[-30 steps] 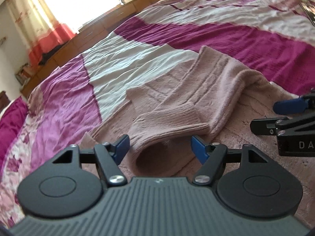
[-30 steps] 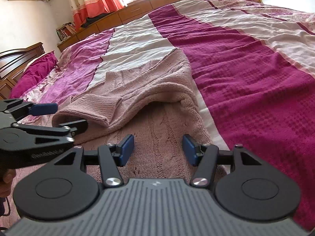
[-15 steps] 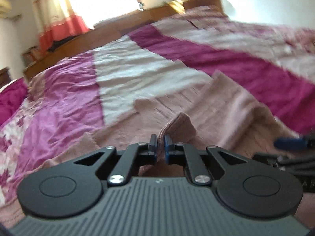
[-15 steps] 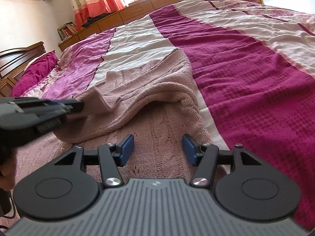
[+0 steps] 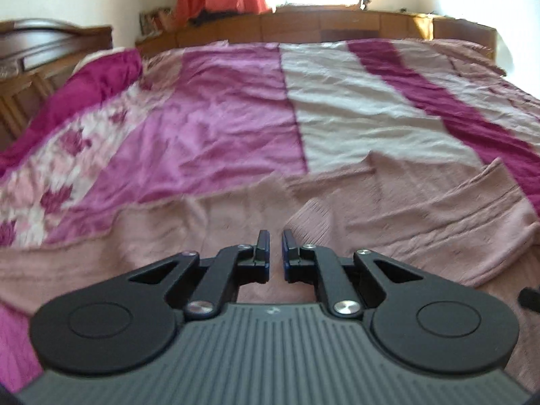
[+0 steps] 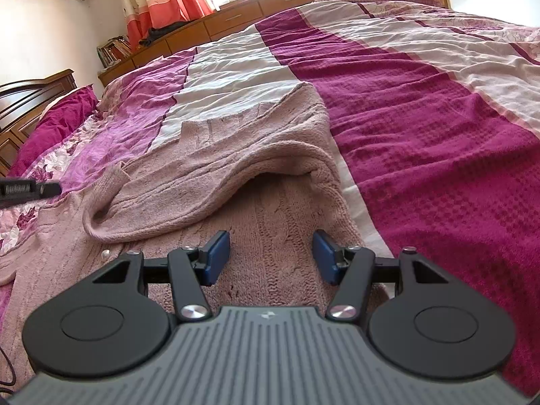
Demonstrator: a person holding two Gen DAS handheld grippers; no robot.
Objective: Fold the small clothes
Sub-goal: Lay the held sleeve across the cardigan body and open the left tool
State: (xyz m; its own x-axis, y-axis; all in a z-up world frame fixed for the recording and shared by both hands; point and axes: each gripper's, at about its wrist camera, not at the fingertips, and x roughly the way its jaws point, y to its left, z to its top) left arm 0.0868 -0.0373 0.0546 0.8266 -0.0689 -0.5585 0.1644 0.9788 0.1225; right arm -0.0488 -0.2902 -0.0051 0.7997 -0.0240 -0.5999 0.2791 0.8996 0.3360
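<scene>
A dusty pink knit sweater [image 6: 216,175] lies spread on the bed, one sleeve [image 6: 111,182] folded across its body. It also shows in the left wrist view [image 5: 388,209]. My left gripper [image 5: 275,241] hovers over the sweater's left part with its jaws nearly closed, a narrow gap between them and nothing in it. Its tip shows at the left edge of the right wrist view [image 6: 30,190], near the sleeve cuff. My right gripper [image 6: 271,253] is open and empty, low over the sweater's near right part.
The bed cover [image 6: 422,118] has magenta, white and pink stripes. A magenta pillow [image 5: 91,84] and wooden headboard [image 5: 50,44] are at the left. A low wooden cabinet [image 6: 270,3] runs along the far side under a curtained window.
My left gripper closed on the sleeve cuff, lifted it, then let it go and swung left. The sleeve now lies further left. My right gripper has stayed put and open.
</scene>
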